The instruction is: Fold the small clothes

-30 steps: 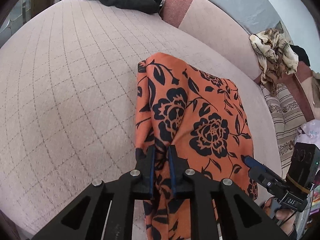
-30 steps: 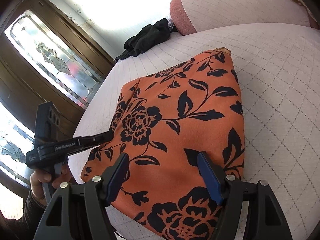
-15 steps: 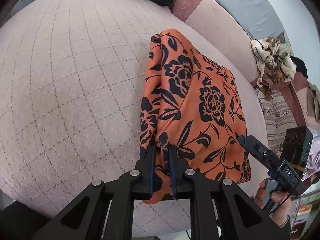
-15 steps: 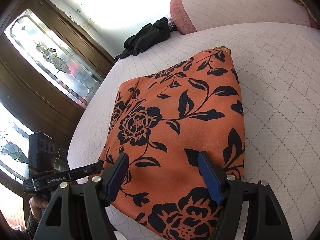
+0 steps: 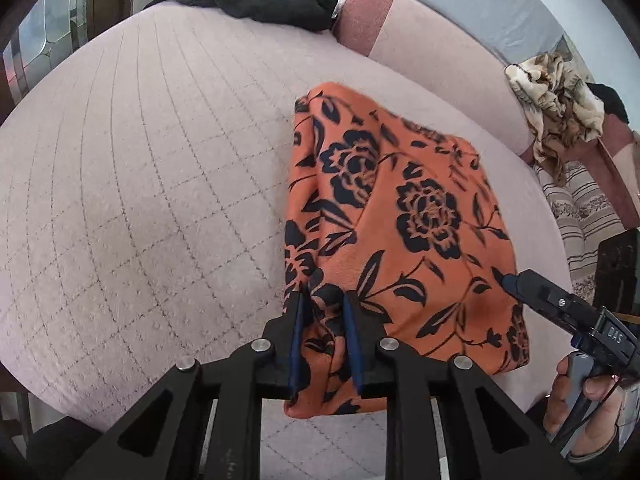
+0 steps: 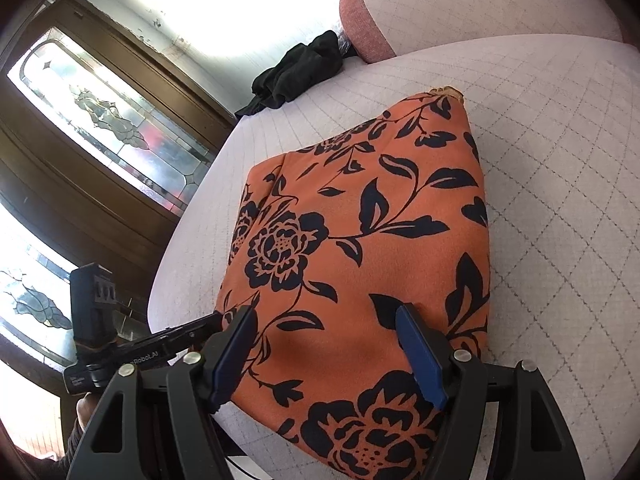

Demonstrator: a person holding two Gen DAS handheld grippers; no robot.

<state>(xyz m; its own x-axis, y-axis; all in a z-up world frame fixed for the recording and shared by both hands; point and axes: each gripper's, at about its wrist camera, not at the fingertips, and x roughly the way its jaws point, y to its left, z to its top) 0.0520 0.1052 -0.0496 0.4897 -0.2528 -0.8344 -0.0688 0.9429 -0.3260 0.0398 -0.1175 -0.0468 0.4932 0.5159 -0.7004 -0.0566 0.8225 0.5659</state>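
- Left tool (image 5: 323,312): blue pads parted a little, a bunched near corner of the orange floral cloth (image 5: 404,236) between them (whether the pads press it cannot be told).
- Right tool (image 6: 326,350): pads spread wide, over the cloth's near edge and gripping nothing.
- Orange floral cloth: folded into a rough rectangle, lying flat on the quilted pink sofa seat (image 5: 160,184).
- Black garment (image 6: 300,70): crumpled at the seat's far end, well apart from the cloth.
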